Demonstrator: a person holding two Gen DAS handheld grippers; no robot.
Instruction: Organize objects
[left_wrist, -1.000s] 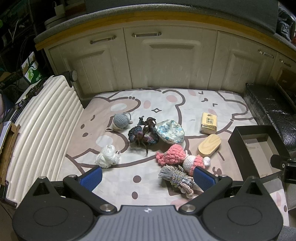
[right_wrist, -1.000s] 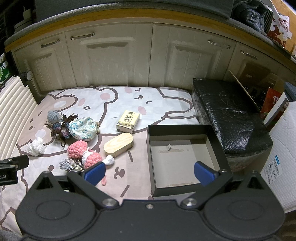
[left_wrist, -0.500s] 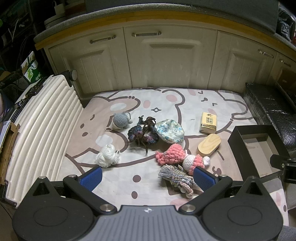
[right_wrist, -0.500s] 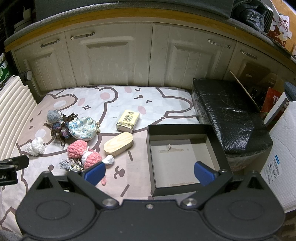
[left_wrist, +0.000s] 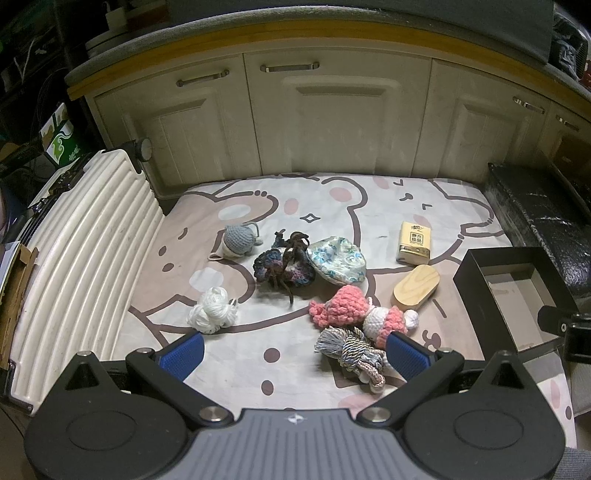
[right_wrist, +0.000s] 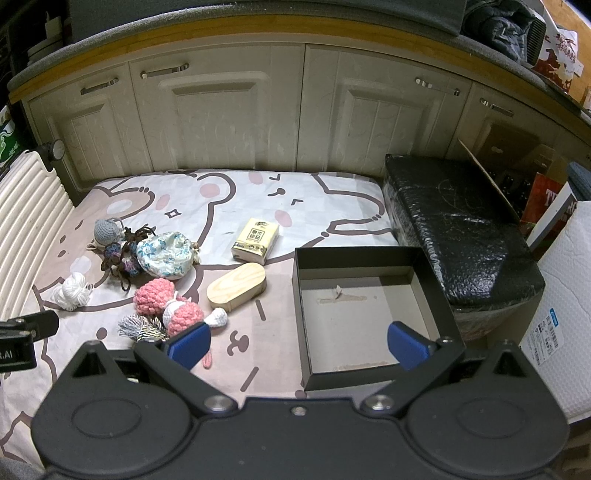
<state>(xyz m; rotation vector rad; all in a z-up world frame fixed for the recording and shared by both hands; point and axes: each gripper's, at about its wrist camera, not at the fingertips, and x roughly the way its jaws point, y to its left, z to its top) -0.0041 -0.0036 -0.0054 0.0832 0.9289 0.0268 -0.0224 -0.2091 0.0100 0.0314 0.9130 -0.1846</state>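
Nothing is shifting between the earlier frames and now: both views match, and every object is lying where it was.

Left wrist view, left to right. White ribbed suitcase (left_wrist: 85, 258) is filling the left edge. On the cartoon-bear printed sheet (left_wrist: 332, 206), a white yarn bundle (left_wrist: 212, 310) is sitting at lower left of centre, with a grey crocheted ball (left_wrist: 238, 240) above it. Dark blue-purple crocheted piece with brown cords (left_wrist: 284, 266) is touching a floral fabric pouch (left_wrist: 338, 260) at centre. Below those, a pink crocheted doll (left_wrist: 354, 314) is lying beside a grey-and-pink tassel (left_wrist: 351, 350), which is just ahead of the right finger. Yellow tissue pack (left_wrist: 413, 242) and oval light-wood block (left_wrist: 415, 291) are lying right of centre, near each other. Black open cardboard box (left_wrist: 476, 269) is sitting at the right edge, holding none of the small objects. Left gripper (left_wrist: 293, 350) is hovering above the sheet with jaws spread wide, gripping nothing.

Right wrist view. Right gripper (right_wrist: 297, 341) is hanging over the box's near-left corner, jaws spread wide, gripping nothing. Black wrapped cushion (right_wrist: 458, 221) is lying to the right, beyond the box.
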